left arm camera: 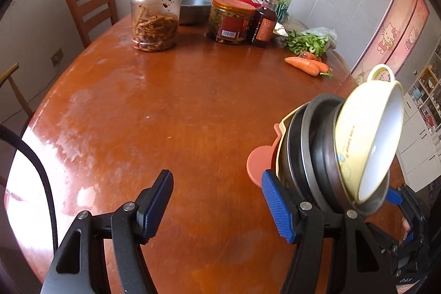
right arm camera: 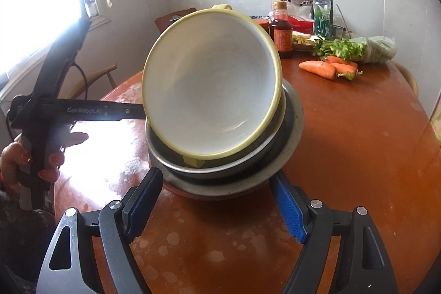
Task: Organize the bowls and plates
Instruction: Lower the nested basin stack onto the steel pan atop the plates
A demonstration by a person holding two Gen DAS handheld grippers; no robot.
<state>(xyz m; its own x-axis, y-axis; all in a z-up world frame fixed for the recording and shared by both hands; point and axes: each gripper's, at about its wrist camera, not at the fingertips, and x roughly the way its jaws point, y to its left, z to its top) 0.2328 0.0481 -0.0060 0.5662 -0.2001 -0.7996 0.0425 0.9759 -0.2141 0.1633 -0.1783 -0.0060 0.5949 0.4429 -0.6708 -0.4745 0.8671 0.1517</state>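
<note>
Here right hand-held gripper (right arm camera: 213,200) clamps stacked bowls (right arm camera: 220,161)

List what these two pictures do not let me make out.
- Stack: in the right wrist view the yellow bowl hides how many dishes sit under it.
- Orange dish: in the left wrist view mostly hidden behind the stack and the tongs' blue finger.
- Jar label: too small to read.
- Right tongs: the stack's rim hides any contact.

Surface: worn brown wooden table (left arm camera: 171,106) | On it: two jars (left arm camera: 155,15), sauce bottle (left arm camera: 264,21), steel bowl (left arm camera: 194,8), carrots (left arm camera: 307,64), bagged greens (left arm camera: 311,42)
</note>
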